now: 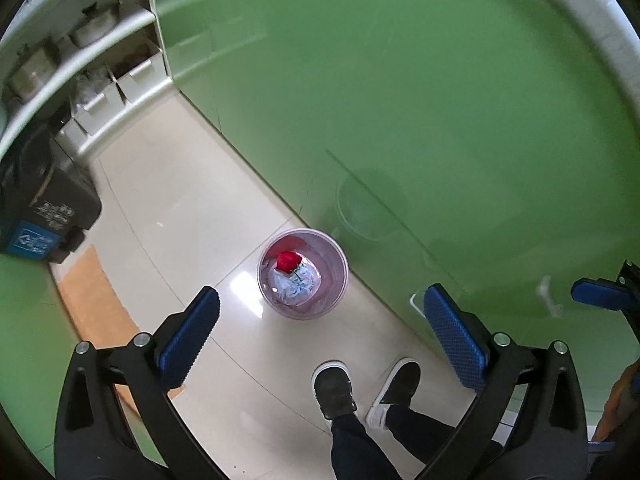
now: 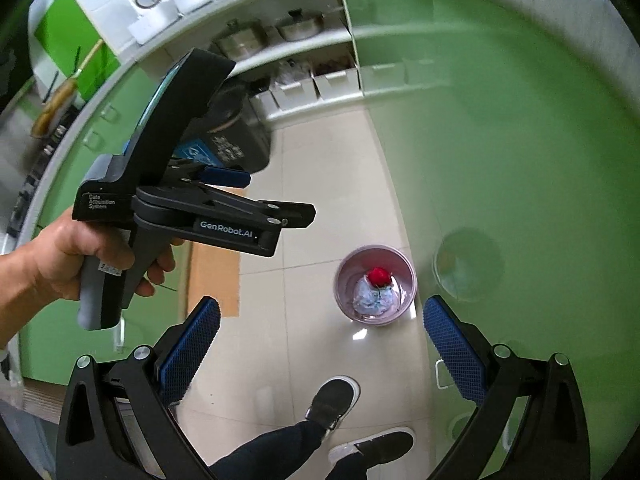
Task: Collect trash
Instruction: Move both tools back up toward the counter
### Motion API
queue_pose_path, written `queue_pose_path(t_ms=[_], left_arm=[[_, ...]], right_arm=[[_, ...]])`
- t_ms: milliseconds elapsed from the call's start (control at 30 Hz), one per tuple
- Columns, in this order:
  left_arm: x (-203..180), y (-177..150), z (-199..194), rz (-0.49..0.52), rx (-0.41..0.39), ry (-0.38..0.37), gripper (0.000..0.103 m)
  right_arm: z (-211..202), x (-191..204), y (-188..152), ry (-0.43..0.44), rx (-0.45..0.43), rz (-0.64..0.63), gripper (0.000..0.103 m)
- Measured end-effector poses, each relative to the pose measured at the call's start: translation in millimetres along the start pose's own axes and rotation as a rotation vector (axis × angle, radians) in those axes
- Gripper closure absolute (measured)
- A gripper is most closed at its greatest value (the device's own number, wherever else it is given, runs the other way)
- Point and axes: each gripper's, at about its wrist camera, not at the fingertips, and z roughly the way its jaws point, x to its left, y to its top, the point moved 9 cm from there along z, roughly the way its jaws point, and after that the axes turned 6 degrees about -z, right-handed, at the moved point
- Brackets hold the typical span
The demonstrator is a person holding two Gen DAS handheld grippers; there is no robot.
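Bright, even indoor light. White glare patches on glossy floor tiles [image 1: 240, 284]. Green cabinet fronts [image 1: 440, 100] smeared soft. Strong fisheye bending, dark corners.

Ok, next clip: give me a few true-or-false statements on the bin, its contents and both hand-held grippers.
1. The pink bin stands on the tiled floor beside the green cabinet. True.
2. The bin is empty. False: crumpled paper with a red item on top lies in it.
3. The left hand-held gripper is clamped on a wad of paper. False: its jaws stand apart with nothing between them.
4. The right hand-held gripper is open and holds nothing. True.
5. The bin lies tipped on its side. False: it stands upright.
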Motion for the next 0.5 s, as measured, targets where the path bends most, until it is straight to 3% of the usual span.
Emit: queue_pose_path(t_ms=[233,500], left_arm=[[-22,18,-96,0.017,-0.066,-0.002,0.003],[-67,38,-176,0.068,-0.135,-0.014,0.003]], right_arm=[[-87,6,37,-0.039,-0.088,-0.008,0.006],[-175,-24,56,-0.126,-0.179,0.035,0.006]])
